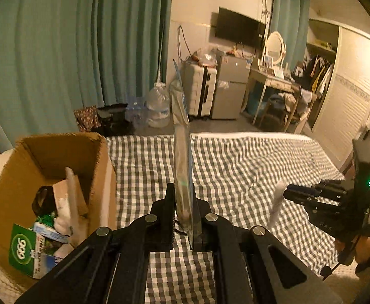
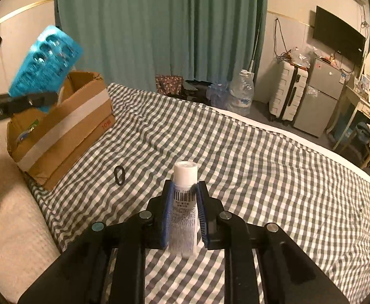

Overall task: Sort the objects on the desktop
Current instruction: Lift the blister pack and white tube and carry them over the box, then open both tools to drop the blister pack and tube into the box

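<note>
The left gripper [image 1: 183,217] pinches a blue pill sheet [image 1: 182,152] between its two fingers. The fingers are pressed close on the thin sheet, near its bottom end. The sheet stands up on its edge and sticks out past the fingertips. In the right wrist view the same sheet [image 2: 44,68] shows its flat blue face with little bumps, and it is up in the air.

To the left of the left gripper, and lower, is a brown cardboard box [image 1: 58,152]. It is open on top. Inside are a green packet [image 1: 25,249] and some white things. The pill sheet is just beside the box, not in it.

Under both grippers is a checked cloth [image 2: 261,164].

A small black clip [image 2: 119,174] lies flat on the cloth, between the box and the right gripper.

The right gripper [image 2: 185,202] is to the right of the left one. It squeezes a white tube [image 2: 183,212] between its blue pads [image 2: 167,215]. The tube's white cap points away from the gripper. The fingers sit a little way apart, as wide as the tube.
</note>
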Available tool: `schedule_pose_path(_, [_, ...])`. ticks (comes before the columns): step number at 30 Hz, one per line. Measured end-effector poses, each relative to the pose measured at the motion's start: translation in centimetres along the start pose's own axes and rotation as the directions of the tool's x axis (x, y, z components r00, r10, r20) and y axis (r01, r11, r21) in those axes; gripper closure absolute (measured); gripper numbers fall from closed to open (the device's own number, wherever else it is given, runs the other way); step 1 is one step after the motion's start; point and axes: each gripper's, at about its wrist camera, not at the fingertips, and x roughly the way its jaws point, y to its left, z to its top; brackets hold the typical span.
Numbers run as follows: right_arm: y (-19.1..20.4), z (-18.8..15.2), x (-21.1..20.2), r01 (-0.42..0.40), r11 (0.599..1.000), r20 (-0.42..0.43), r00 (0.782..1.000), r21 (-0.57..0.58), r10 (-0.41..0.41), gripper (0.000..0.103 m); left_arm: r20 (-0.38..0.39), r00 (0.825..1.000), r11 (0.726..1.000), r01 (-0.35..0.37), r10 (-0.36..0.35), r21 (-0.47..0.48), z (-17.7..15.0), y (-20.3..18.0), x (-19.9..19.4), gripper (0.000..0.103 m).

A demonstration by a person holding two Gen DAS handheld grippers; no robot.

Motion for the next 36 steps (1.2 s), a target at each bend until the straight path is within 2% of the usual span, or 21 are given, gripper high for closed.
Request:
schedule_pose_path(5, [0.3, 0.2, -1.0, 0.017, 1.000, 0.020, 1.000, 0.019, -0.018, 0.096, 0.055, 0.998, 1.000, -0.004, 0.005, -0.016, 0.3, 1.3, -3.0, 0.096])
schedule_pose_path(8, [0.7, 0.2, -0.3, 0.035, 0.999, -0.013, 0.999, 0.025, -0.035, 0.096, 0.085, 0.996, 0.999, -0.011, 0.014, -0.036, 0.8, 2.4, -4.2, 0.096])
schedule_pose_path(10, [0.9, -0.2, 1.6, -0.004, 0.998, -0.074, 0.997, 0.068, 0.009, 0.075, 0.112, 0.993, 0.999, -0.020, 0.024, -0.043, 1.3, 3.1, -5.3, 0.096])
schedule_pose_path(11, [1.0, -0.5, 2.5, 0.010, 0.997, -0.094, 0.996, 0.071, -0.003, 0.047, 0.125, 0.992, 0.999, -0.028, 0.033, -0.041, 1.5, 3.4, -5.7, 0.096])
schedule_pose_path(12, [1.1, -0.8, 3.9, 0.037, 0.997, -0.121, 0.992, 0.067, -0.029, 0.034, 0.141, 0.989, 0.998, -0.043, 0.047, -0.036, 1.8, 3.7, -6.3, 0.096])
schedule_pose_path(14, [0.9, -1.3, 6.6, 0.077, 0.994, -0.188, 0.980, 0.078, -0.062, 0.034, 0.157, 0.986, 0.998, -0.059, 0.064, -0.037, 2.0, 4.2, -6.9, 0.096])
schedule_pose_path(16, [0.8, -1.9, 8.9, 0.083, 0.992, -0.232, 0.971, 0.094, -0.060, 0.034, 0.158, 0.985, 0.997, -0.067, 0.073, -0.044, 2.5, 5.2, -7.4, 0.096])
schedule_pose_path(19, [1.6, -2.8, 12.2, 0.102, 0.993, -0.313, 0.947, 0.057, -0.079, 0.035, 0.154, 0.982, 0.993, -0.104, 0.110, -0.048, 3.0, 6.8, -7.9, 0.096])
schedule_pose_path(20, [1.9, -3.1, 13.0, 0.110, 0.993, -0.338, 0.937, 0.038, -0.091, 0.049, 0.149, 0.981, 0.992, -0.118, 0.124, -0.053, 3.1, 7.4, -8.0, 0.096])
schedule_pose_path(21, [2.0, -3.5, 13.9, 0.118, 0.993, -0.368, 0.924, 0.020, -0.103, 0.069, 0.146, 0.981, 0.990, -0.123, 0.131, -0.062, 3.2, 8.0, -8.1, 0.096])
schedule_pose_path(22, [1.9, -3.7, 14.2, 0.123, 0.992, -0.379, 0.919, 0.020, -0.106, 0.071, 0.138, 0.981, 0.989, -0.123, 0.133, -0.082, 3.4, 9.0, -8.2, 0.096])
schedule_pose_path(24, [1.6, -3.5, 13.9, 0.122, 0.992, -0.362, 0.927, 0.039, -0.099, 0.074, 0.133, 0.982, 0.986, -0.123, 0.137, -0.109, 3.4, 10.3, -8.5, 0.096])
schedule_pose_path(26, [1.3, -2.8, 12.8, 0.129, 0.990, -0.315, 0.943, 0.061, -0.104, 0.074, 0.127, 0.980, 0.982, -0.137, 0.153, -0.127, 3.3, 11.4, -8.7, 0.096])
schedule_pose_path(30, [1.0, -0.2, 8.7, 0.058, 0.981, -0.172, 0.985, 0.183, -0.026, 0.076, 0.094, 0.981, 0.977, -0.154, 0.169, -0.145, 2.9, 13.0, -8.8, 0.096])
schedule_pose_path(31, [1.3, 0.4, 7.7, 0.038, 0.980, -0.137, 0.991, 0.193, -0.011, 0.081, 0.080, 0.982, 0.977, -0.157, 0.169, -0.145, 2.7, 13.3, -8.7, 0.096])
schedule_pose_path(32, [1.8, 1.1, 7.0, 0.023, 0.980, -0.112, 0.994, 0.196, -0.001, 0.096, 0.067, 0.983, 0.977, -0.159, 0.170, -0.144, 2.6, 13.6, -8.6, 0.096])
schedule_pose_path(36, [5.2, 4.2, 4.8, -0.056, 0.982, -0.031, 0.998, 0.181, 0.062, 0.096, 0.025, 0.986, 0.974, -0.161, 0.167, -0.157, 1.7, 14.9, -8.1, 0.096])
